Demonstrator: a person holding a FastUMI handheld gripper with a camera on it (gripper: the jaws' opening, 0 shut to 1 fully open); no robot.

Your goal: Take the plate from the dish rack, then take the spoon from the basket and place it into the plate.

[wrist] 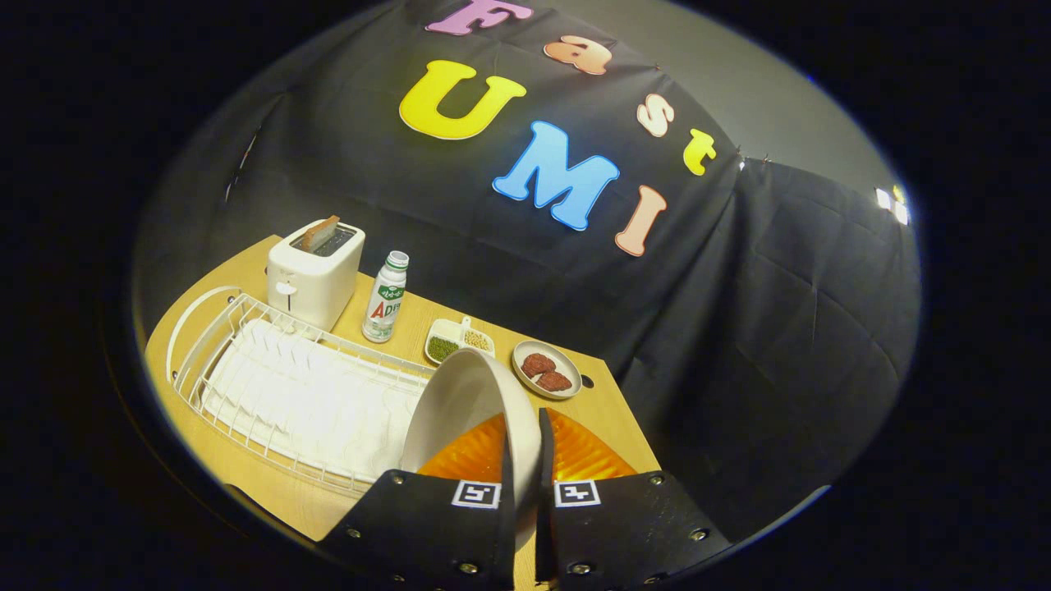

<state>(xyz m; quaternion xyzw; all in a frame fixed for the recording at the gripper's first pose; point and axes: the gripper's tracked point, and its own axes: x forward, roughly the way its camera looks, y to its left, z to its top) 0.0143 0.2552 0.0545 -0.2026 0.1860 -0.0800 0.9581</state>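
I am holding my hand-held gripper (525, 460) nearly closed, its two fingers pinching the rim of a round, off-white, smooth ceramic plate (460, 410) between them. The plate is standing on edge, tilted, with its shallow concave face turned toward the rack side and its thin rim running down into the narrow gap between my fingers. It is sitting up in the air just ahead of the fingers, over the near end of the white wire dish rack (271, 361), which is lying on the light wooden desk (612, 410) with a white ribbed drain mat (312, 394) inside it. The plate's surface is looking plain and glossy, catching soft light along its upper curve, with no pattern that I can make out. Beyond the rack, a white two-slot toaster (314, 275) is carrying a slice of brown toast (319, 233) in one slot. Beside it a small white plastic bottle with a green cap (386, 297) is standing upright. Near that, a small white divided dish of green and pale grains (458, 339) is resting on the desk, and next to it a shallow grey saucer holding two reddish-brown pieces (547, 368).
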